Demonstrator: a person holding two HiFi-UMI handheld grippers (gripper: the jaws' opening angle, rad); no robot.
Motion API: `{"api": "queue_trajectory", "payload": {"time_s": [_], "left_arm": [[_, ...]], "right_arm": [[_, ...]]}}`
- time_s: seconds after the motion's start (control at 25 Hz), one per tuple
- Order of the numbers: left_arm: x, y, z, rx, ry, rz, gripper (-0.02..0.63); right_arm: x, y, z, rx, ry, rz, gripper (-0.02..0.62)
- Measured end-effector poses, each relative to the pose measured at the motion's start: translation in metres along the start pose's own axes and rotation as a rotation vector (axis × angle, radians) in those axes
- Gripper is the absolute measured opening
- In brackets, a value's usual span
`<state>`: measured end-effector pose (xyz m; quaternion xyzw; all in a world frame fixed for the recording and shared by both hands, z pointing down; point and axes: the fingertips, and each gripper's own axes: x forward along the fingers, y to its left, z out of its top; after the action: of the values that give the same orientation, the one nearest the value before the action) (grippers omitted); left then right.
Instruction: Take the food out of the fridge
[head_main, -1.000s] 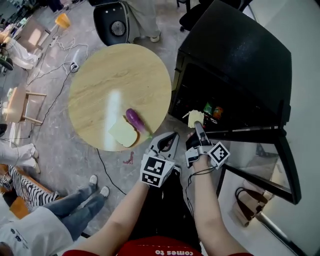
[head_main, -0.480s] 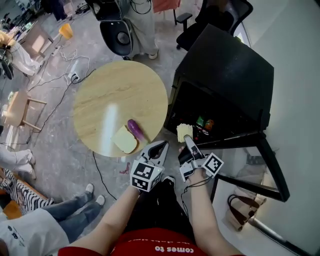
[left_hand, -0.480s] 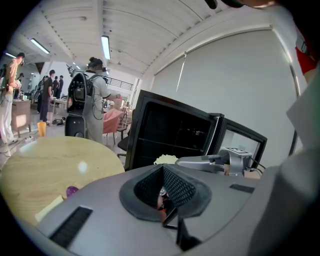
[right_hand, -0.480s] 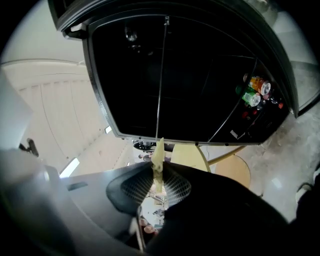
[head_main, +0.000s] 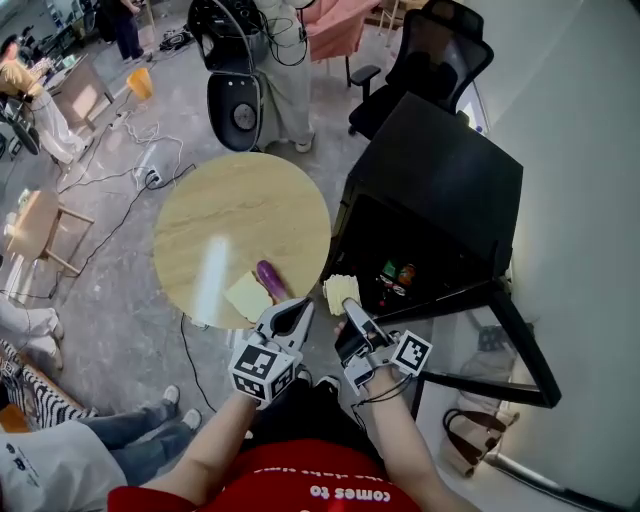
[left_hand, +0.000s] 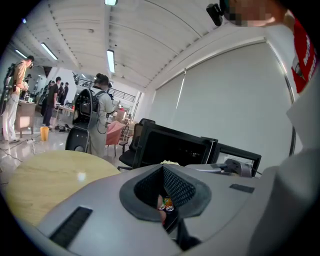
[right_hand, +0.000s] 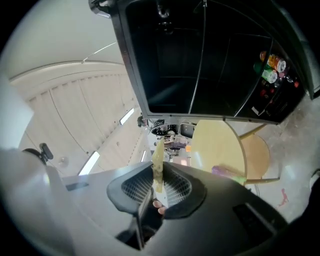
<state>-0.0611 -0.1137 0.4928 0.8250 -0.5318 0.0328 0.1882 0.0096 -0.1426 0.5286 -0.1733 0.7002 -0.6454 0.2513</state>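
Note:
My right gripper is shut on a thin yellow food slice, held just outside the open black fridge, near its lower left corner. In the right gripper view the slice stands edge-on between the pads. My left gripper is shut on nothing, beside the near edge of the round wooden table. A purple eggplant and a pale yellow slice lie on that edge. Drink cans remain inside the fridge.
The fridge door hangs open to the right. A black office chair and a standing person are beyond the table. Wooden chairs and cables lie at the left, a bag at the lower right.
Both grippers have risen and drawn back from the fridge opening. The right one has carried the yellow slice leftward, toward the table edge.

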Motion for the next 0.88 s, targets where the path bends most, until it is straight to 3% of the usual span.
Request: {"api": "queue_trajectory", "payload": {"time_s": [0.2, 0.44, 0.88], "left_arm": [[-0.012, -0.008, 0.019, 0.019, -0.049, -0.003, 0.008], [-0.015, -0.024, 0.022, 0.110, -0.049, -0.014, 0.008], [-0.018, -0.027, 0.037, 0.126, -0.080, -0.009, 0.008]], "right_arm": [[0.000, 0.028, -0.002, 0.002, 0.023, 0.059, 0.057], [-0.003, 0.046, -0.006, -0.037, 0.067, 0.089, 0.057], [0.000, 0.062, -0.007, -0.071, 0.078, 0.111, 0.057]]}}
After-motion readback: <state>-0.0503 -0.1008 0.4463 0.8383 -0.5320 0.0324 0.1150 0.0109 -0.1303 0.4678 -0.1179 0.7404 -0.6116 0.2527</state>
